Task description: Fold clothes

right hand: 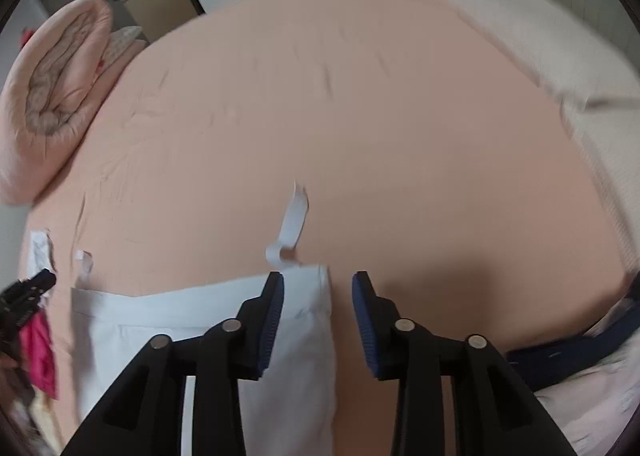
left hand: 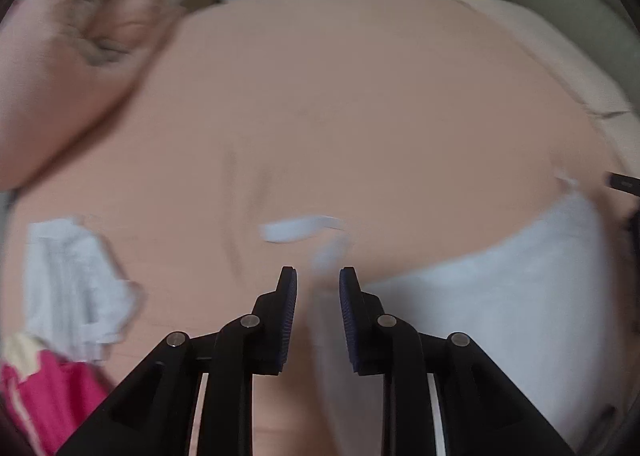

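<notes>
A white garment (left hand: 500, 296) lies flat on the peach bed sheet (left hand: 360, 116), with a white strap (left hand: 300, 228) trailing from its top edge. My left gripper (left hand: 318, 288) is open just above the garment's upper left corner. In the right wrist view the same garment (right hand: 200, 328) fills the lower left and its strap (right hand: 294, 220) points up the bed. My right gripper (right hand: 318, 288) is open over the garment's upper right corner, holding nothing. The left gripper's tip (right hand: 28, 292) shows at the far left there.
A second pale grey-white garment (left hand: 72, 288) lies crumpled at the left, with a pink garment (left hand: 48, 396) below it. A rolled peach quilt (right hand: 60, 96) sits at the bed's far left. A cream blanket (right hand: 560, 56) covers the right side. A dark blue strap (right hand: 580, 340) lies at lower right.
</notes>
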Demonstrator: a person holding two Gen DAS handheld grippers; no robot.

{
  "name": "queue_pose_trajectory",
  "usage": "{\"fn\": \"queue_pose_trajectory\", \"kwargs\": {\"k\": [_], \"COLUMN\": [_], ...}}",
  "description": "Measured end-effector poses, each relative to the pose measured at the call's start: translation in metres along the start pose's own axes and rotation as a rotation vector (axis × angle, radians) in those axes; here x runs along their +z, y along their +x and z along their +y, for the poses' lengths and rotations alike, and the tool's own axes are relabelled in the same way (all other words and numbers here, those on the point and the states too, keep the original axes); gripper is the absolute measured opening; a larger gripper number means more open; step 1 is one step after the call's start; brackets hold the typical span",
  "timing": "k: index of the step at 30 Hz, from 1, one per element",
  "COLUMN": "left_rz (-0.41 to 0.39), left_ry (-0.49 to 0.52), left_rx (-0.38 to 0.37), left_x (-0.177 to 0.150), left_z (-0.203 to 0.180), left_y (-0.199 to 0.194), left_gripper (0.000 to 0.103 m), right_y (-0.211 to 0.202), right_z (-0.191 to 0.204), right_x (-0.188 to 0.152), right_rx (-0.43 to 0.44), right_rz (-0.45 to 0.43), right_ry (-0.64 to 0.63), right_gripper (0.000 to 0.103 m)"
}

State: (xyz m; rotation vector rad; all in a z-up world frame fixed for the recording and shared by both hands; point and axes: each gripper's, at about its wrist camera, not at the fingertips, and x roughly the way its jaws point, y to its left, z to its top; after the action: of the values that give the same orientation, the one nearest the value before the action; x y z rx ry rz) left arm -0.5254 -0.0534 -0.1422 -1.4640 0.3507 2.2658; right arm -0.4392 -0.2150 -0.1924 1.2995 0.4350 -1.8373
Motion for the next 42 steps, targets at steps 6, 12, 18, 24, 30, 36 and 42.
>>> {"fn": "queue_pose_trajectory", "kwargs": {"k": [6, 12, 18, 24, 30, 36, 42], "left_rz": [0.155, 0.143, 0.176, 0.210, 0.150, 0.231, 0.180], "left_ry": [0.194, 0.183, 0.442, 0.554, 0.338, 0.531, 0.269], "left_rx": [-0.091, -0.121, -0.297, -0.016, -0.179, -0.066, -0.111], "left_x": [-0.015, -0.017, -0.067, -0.105, -0.094, -0.136, -0.135], "left_z": [-0.033, -0.041, -0.102, -0.059, -0.055, -0.060, -0.020], "left_y": [0.052, 0.035, 0.027, 0.019, -0.008, 0.005, -0.046], "left_gripper": [0.021, 0.020, 0.059, 0.081, 0.080, 0.083, 0.082], "right_y": [0.034, 0.058, 0.031, 0.027, -0.008, 0.004, -0.070], "right_z": [0.077, 0.104, 0.149, 0.130, 0.186, 0.245, 0.222], "right_x": [-0.029, -0.032, -0.079, -0.137, -0.178, -0.240, -0.241], "right_rx": [0.205, -0.009, 0.164, -0.010, 0.123, 0.067, 0.070], "right_rz": [0.286, 0.211, 0.346, 0.425, 0.361, 0.407, 0.287], "right_ry": [-0.241, -0.218, -0.369, -0.464, -0.441, -0.578, -0.303], "right_gripper": [0.044, 0.039, 0.042, 0.039, 0.042, 0.041, 0.042]}}
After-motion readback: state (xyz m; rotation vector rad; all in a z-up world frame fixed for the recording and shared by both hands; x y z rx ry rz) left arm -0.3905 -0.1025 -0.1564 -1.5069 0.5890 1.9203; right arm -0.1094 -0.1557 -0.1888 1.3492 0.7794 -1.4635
